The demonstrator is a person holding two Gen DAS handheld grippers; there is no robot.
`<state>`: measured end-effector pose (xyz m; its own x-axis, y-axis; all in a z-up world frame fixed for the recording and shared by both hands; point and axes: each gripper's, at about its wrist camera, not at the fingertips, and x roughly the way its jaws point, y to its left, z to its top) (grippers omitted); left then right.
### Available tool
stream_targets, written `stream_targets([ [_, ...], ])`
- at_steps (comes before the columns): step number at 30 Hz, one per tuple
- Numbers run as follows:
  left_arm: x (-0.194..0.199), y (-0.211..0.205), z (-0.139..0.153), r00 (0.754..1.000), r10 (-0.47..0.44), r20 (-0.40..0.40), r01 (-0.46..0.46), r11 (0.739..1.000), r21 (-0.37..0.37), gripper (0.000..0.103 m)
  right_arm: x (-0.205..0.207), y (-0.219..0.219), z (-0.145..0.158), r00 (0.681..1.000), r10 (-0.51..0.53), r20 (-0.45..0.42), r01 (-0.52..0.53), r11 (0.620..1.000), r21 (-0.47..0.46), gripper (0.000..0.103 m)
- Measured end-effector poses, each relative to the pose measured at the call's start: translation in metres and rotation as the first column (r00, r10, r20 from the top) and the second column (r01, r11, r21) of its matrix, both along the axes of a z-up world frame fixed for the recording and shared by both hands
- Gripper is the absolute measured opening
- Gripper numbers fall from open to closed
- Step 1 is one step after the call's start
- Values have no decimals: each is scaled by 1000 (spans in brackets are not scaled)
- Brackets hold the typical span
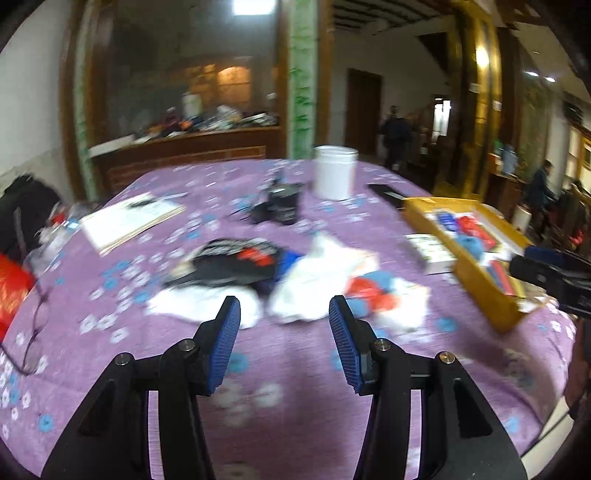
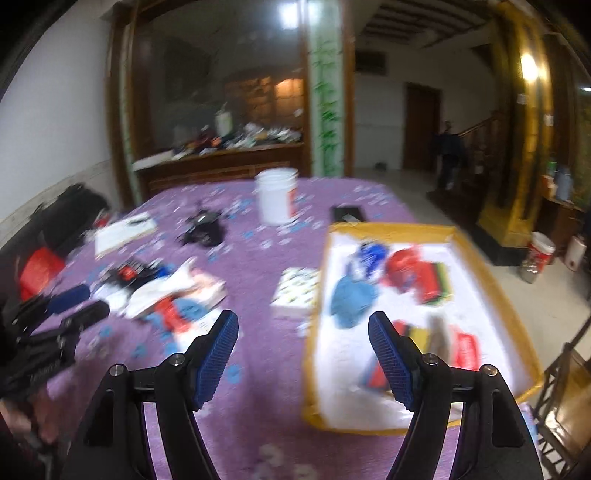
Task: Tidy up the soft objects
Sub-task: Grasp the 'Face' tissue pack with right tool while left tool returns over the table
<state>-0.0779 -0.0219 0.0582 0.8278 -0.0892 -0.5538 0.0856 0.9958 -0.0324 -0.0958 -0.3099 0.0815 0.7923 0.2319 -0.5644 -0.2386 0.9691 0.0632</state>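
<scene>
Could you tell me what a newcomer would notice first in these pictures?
Probably the purple flowered tablecloth that covers the whole table. Next, the jumbled pile of soft items at its middle, and the yellow-rimmed tray to the right, already holding blue and red pieces.

1. White walls enclose the room, with a pale tiled band low down on the left.
2. A large wood-framed glass partition stands behind the bench; a cluttered wooden counter runs along its base.
3. A white pillar with green markings stands beside the partition.
4. A dark wooden door sits in the far wall.
5. A glossy golden column rises on the right, catching lamp glare.
6. The floor is pale tile.
7. A bright ceiling light shines overhead.
</scene>
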Motion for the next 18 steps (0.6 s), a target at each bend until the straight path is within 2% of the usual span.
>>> stream_targets([
  [4,0,30,-13,998,50,-30,-51,998,-31,48,2,27,-7,990,133,-54,-131,991,32,75],
  [7,1,47,-16,998,38,-52,-44,991,-123,48,11,54,-16,966,218,-138,-213,976,51,75],
  [9,0,51,-17,998,31,-57,-39,989,-145,48,20,70,-27,950,247,-190,-240,969,61,75],
  [17,2,52,-20,994,-44,-104,26,985,-170,48,62,116,-60,929,262,-262,-305,941,-143,75],
  [18,2,53,-20,992,-48,-113,28,984,-173,52,66,116,-62,926,263,-269,-311,938,-152,75],
])
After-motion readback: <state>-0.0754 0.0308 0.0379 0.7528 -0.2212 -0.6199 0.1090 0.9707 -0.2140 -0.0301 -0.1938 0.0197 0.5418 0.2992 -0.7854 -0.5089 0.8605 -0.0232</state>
